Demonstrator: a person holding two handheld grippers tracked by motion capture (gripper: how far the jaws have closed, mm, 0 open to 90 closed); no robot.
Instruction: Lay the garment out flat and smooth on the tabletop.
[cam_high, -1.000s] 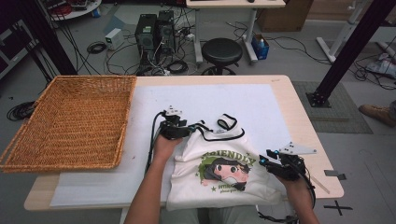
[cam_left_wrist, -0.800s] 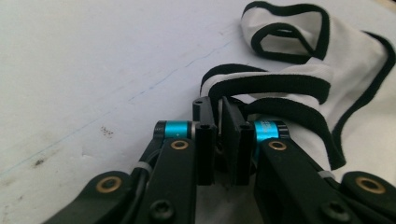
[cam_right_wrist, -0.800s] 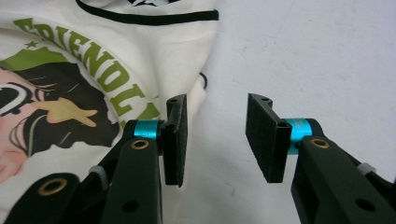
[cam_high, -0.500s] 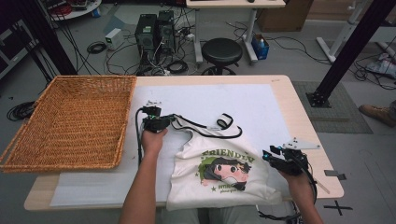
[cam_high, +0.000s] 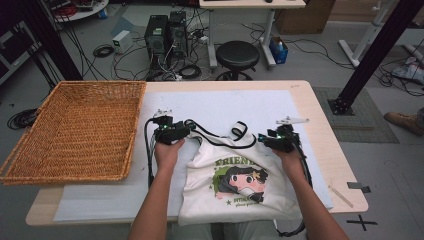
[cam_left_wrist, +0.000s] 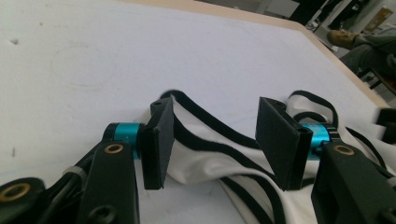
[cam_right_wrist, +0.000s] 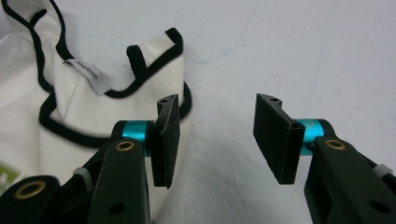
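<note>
Basket (cam_high: 75, 130) sits at the desk's (cam_high: 310, 100) left end, clear of the work. Left gripper (cam_high: 186, 131) hovers at the top's (cam_high: 235, 185) left strap (cam_left_wrist: 219, 135); its fingers (cam_left_wrist: 159, 140) have just been opening and stand apart, the black-edged strap lying between them unclamped. The white top lies flat near the desk's front edge, print upward. Right gripper (cam_high: 261, 138) sits at the top's right shoulder; its fingers (cam_right_wrist: 168, 135) have just been opening and stand apart over the mat (cam_right_wrist: 280, 56), gripping nothing.
</note>
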